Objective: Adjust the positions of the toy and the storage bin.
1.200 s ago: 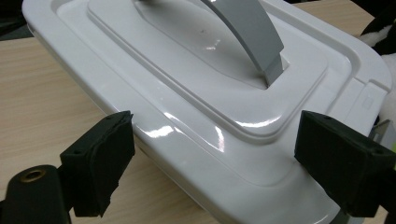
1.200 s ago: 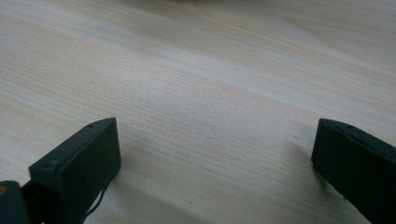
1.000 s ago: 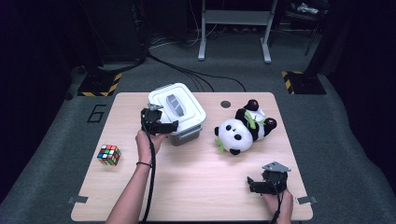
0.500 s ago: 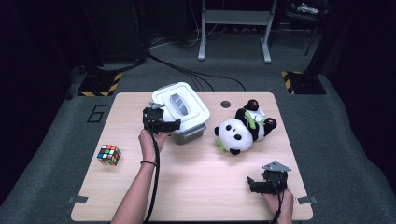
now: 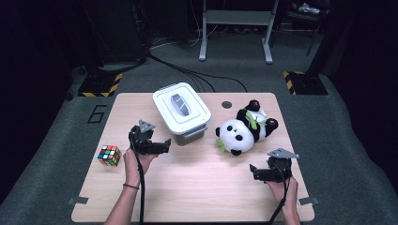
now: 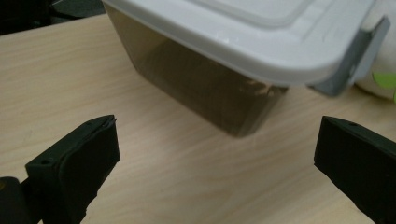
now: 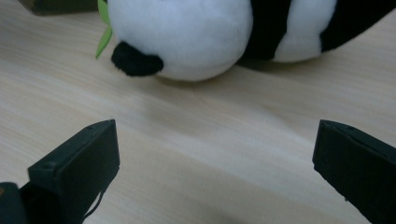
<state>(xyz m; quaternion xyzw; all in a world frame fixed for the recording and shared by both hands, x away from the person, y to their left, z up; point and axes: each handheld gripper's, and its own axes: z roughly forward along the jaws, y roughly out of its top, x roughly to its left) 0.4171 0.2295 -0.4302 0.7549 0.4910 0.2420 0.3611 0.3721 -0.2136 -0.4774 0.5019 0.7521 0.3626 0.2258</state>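
A lidded plastic box (image 5: 180, 105) with a white lid and grey latch stands at the table's back middle. My left gripper (image 5: 166, 144) hovers just off its near left corner, pointing at it. In the left gripper view the box (image 6: 243, 32) lies close ahead of the left gripper (image 6: 217, 123), whose jaws have just been opening and stand wide with nothing between them. A plush panda (image 5: 244, 129) lies to the right of the box. My right gripper (image 5: 253, 172) is open near the front right, with the panda (image 7: 187, 32) ahead of the right gripper (image 7: 215, 123) and apart from it.
A colourful puzzle cube (image 5: 109, 155) sits near the left edge of the wooden table (image 5: 197, 192). A small round hole (image 5: 227, 104) marks the tabletop behind the panda. Dark floor with cables and a metal stand lies beyond the far edge.
My left gripper has drawn back from the box's side toward the person and its jaws have spread. The right gripper has lifted a little from the front edge.
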